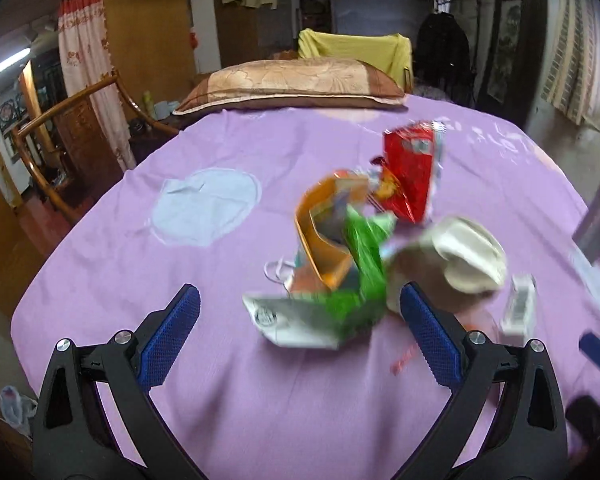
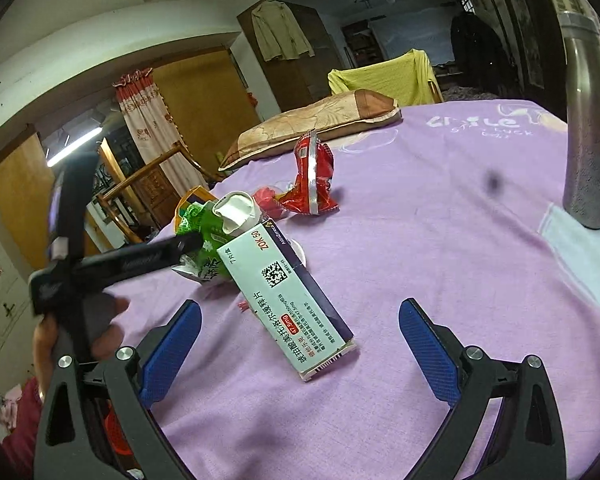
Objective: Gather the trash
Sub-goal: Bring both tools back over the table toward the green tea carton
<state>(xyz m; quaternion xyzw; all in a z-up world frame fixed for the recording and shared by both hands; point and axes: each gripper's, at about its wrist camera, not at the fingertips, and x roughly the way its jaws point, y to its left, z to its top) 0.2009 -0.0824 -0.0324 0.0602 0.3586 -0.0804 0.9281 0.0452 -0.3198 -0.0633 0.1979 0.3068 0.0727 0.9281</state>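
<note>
left claw [image 1: 300, 312]: spread, empty, at trash pile [image 1: 352, 248] | right claw [image 2: 300, 328]: spread, white box [image 2: 288, 296] lying between pads, untouched | pile mid-bed [image 2: 420, 208] | red bag [image 2: 312, 176] behind

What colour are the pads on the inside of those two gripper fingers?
Blue, with a fine dotted texture, set on black fingers. The right wrist view shows them sharpest.

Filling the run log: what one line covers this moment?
left gripper: open | right gripper: open | white cardboard medicine box: lying between right jaws, unheld
</note>
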